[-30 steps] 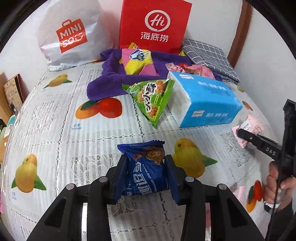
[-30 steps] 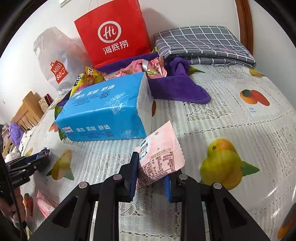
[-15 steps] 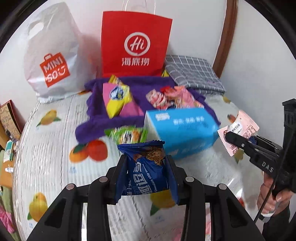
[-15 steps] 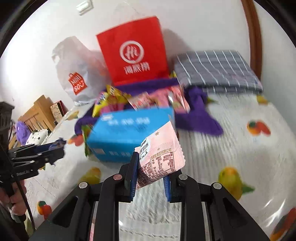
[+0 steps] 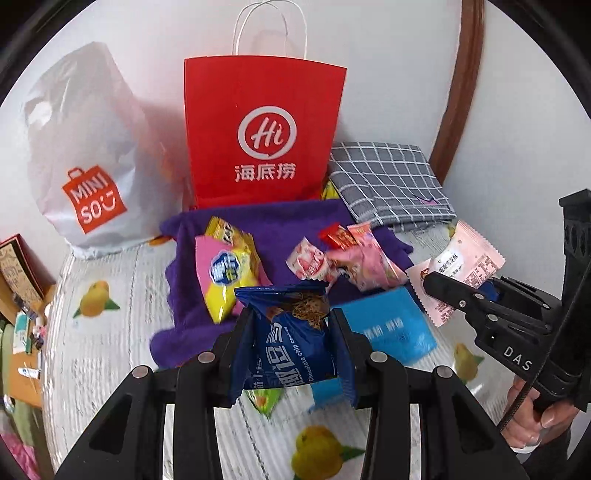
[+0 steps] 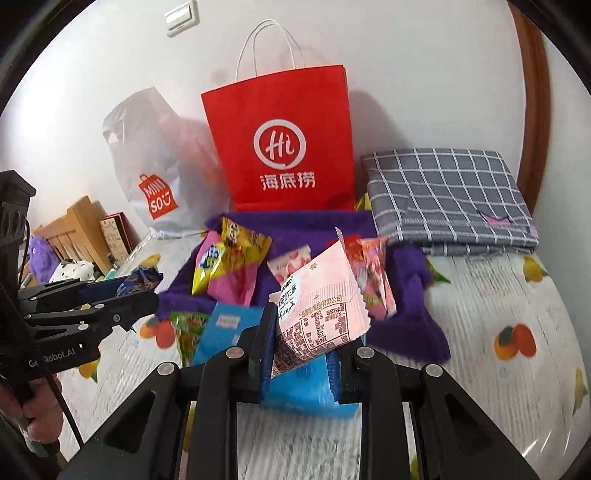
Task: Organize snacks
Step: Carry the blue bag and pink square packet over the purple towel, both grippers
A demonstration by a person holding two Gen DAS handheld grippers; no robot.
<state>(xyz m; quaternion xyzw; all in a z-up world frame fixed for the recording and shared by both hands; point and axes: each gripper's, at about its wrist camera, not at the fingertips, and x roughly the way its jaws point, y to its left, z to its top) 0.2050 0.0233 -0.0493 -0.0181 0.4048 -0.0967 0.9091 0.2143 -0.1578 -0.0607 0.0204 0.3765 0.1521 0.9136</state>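
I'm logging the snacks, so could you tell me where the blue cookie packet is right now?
The blue cookie packet is clamped in the left gripper, bottom centre of the left wrist view, above the tissue pack.

A plain white wall (image 6: 424,74) stands behind the table, which is spread with a white lace-pattern cloth (image 6: 491,295) printed with fruit. On that wall, up and to the left, sits a light switch (image 6: 181,16); to the right runs a brown wooden door frame (image 6: 532,110). Left of the table stand a wooden cabinet (image 6: 79,229) and a brown box (image 6: 116,236), in soft, even light.
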